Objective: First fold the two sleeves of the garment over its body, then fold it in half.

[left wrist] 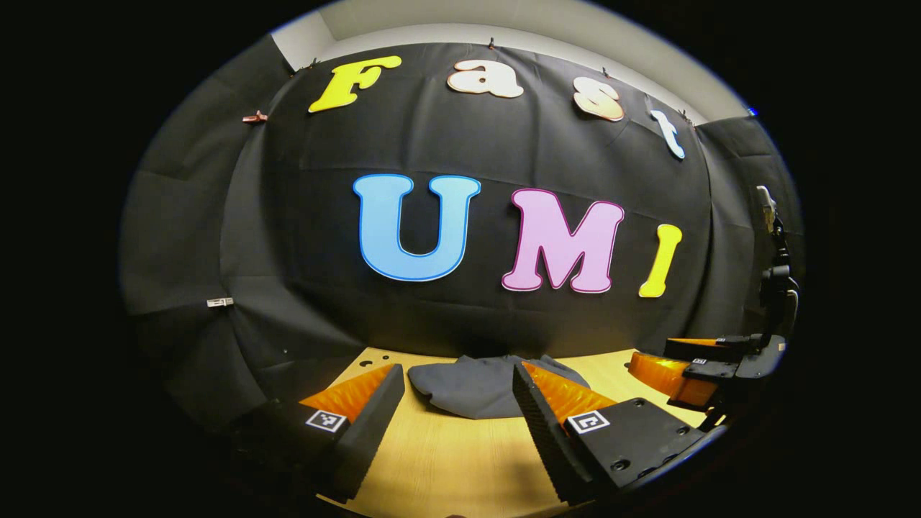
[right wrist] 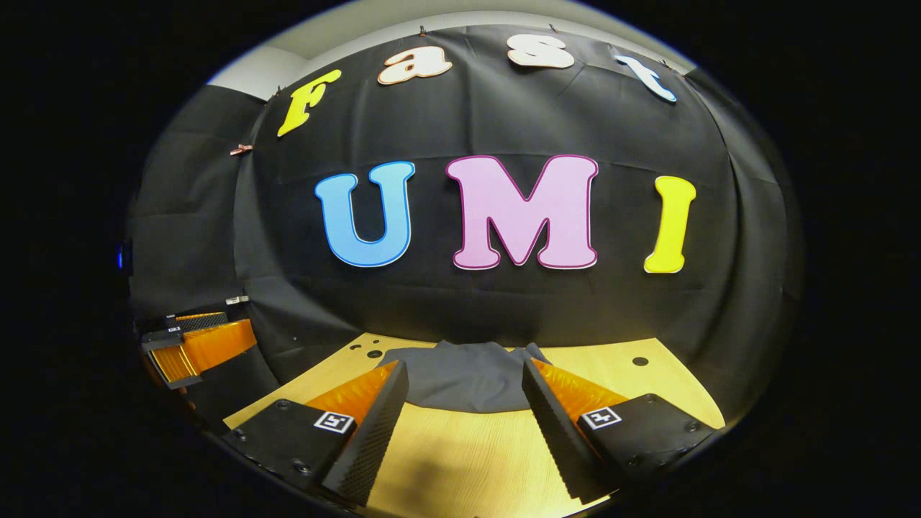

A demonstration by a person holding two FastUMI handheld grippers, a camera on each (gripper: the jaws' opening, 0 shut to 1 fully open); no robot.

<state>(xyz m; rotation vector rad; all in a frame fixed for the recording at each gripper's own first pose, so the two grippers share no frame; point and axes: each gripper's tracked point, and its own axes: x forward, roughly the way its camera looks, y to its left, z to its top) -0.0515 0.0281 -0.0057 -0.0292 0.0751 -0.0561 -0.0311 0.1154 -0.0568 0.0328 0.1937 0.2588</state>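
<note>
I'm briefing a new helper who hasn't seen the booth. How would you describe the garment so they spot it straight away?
Look at the wooden table in front of the black cloth wall. At its far edge, by the wall, lies the garment: a dark grey, rumpled heap of cloth, the one soft thing on the pale wood.

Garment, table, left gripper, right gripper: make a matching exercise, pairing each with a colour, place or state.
Things:
1. garment
2. table
3. left gripper
4. right gripper

Descriptions:
A. light wood, with small holes
B. dark grey, lying at the far end of the table
C. open, with the other gripper at the right edge of its view
D. open, with the other gripper at the left edge of its view

Pairs: 1-B, 2-A, 3-C, 4-D
</note>
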